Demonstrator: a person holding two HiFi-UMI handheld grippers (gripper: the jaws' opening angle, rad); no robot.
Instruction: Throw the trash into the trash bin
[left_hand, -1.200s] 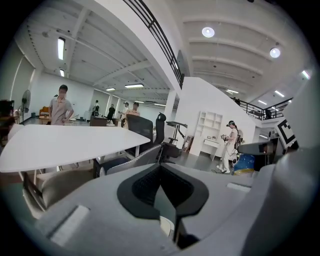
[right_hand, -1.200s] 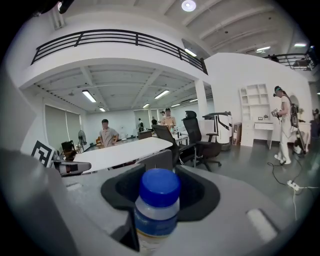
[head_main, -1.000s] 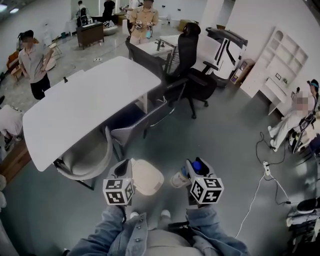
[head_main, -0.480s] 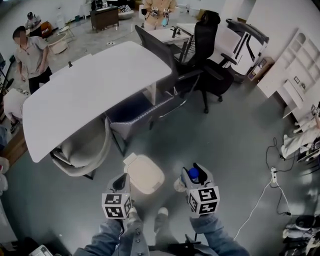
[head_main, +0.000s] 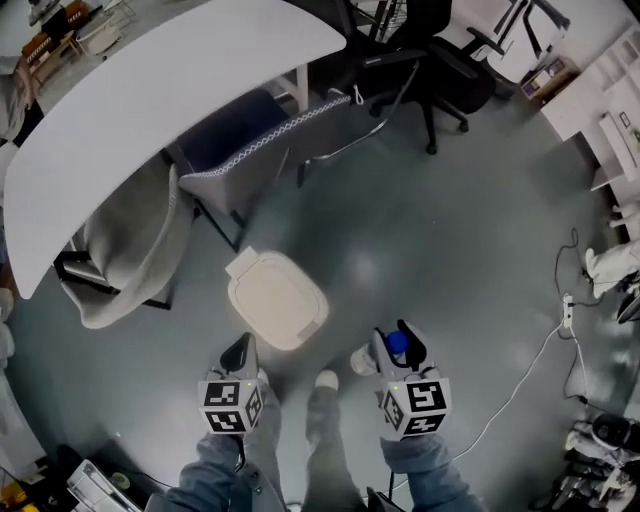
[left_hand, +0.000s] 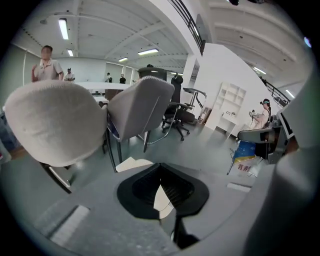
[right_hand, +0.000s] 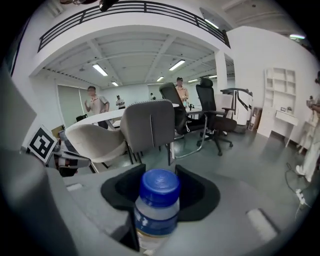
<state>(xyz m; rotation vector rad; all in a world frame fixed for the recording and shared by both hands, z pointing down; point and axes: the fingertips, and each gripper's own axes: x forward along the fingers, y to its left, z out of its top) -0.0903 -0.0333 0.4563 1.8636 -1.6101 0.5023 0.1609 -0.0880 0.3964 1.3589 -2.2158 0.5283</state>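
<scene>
glossy floor (head_main: 420, 260), rounded bin (head_main: 277, 300), blue-capped bottle (right_hand: 156, 212)

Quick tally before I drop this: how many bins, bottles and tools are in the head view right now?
Trash bin: 1
Bottle: 1, held in the right tool
Tools: 2, the left tool and the right tool
Total: 4

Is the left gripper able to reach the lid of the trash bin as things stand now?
Probably yes. The left gripper is empty, and only bare floor lies between it and the closed lid of the trash bin.
</scene>
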